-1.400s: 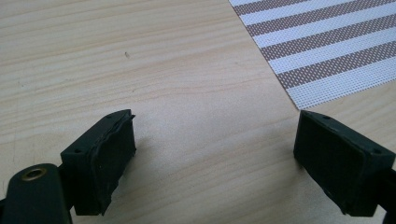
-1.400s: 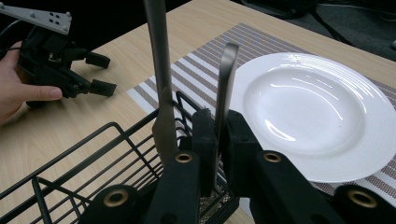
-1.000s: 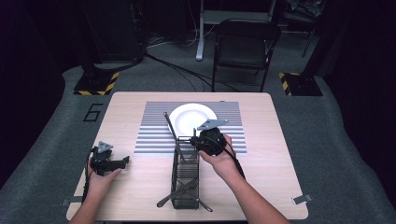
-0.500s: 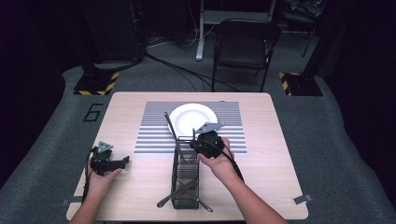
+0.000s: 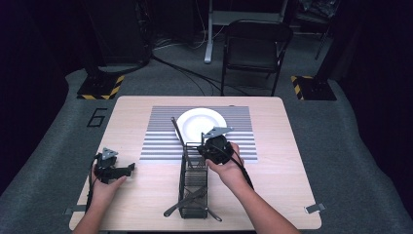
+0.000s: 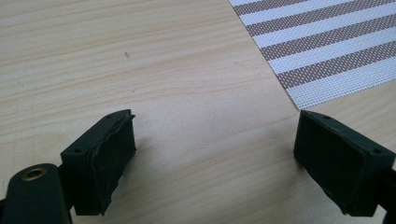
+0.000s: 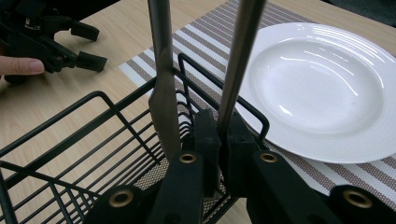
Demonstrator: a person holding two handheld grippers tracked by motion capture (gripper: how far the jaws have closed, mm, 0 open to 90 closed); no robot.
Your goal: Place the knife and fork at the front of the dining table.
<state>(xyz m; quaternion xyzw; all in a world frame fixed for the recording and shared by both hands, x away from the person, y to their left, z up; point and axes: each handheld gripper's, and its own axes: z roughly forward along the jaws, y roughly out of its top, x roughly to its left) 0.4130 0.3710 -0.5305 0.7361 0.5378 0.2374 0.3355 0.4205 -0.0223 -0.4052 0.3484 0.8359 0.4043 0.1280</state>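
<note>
A black wire cutlery basket [image 5: 182, 181] stands at the table's middle front, its far end on a striped placemat [image 5: 156, 141]. My right gripper [image 5: 210, 147] hovers at that far end, shut on the thin metal handle of a utensil [image 7: 236, 60] that rises between its jaws [image 7: 219, 135]. A second utensil [image 7: 163, 93], flat like a knife, stands just left of it against the basket rim [image 7: 93, 100]. A dark utensil [image 5: 176, 129] leans up and back from the basket. My left gripper [image 5: 117, 170] rests low at the front left, open with bare wood between its jaws [image 6: 219, 149].
A white plate [image 5: 195, 122] lies on the placemat just behind the basket and close to my right gripper. Several utensils [image 5: 190, 201] lie across the basket's near end, poking out. A folding chair [image 5: 255, 48] stands beyond the table's far edge.
My right gripper has edged slightly left at the basket's far end, still shut on the handle. The left gripper has not moved.
</note>
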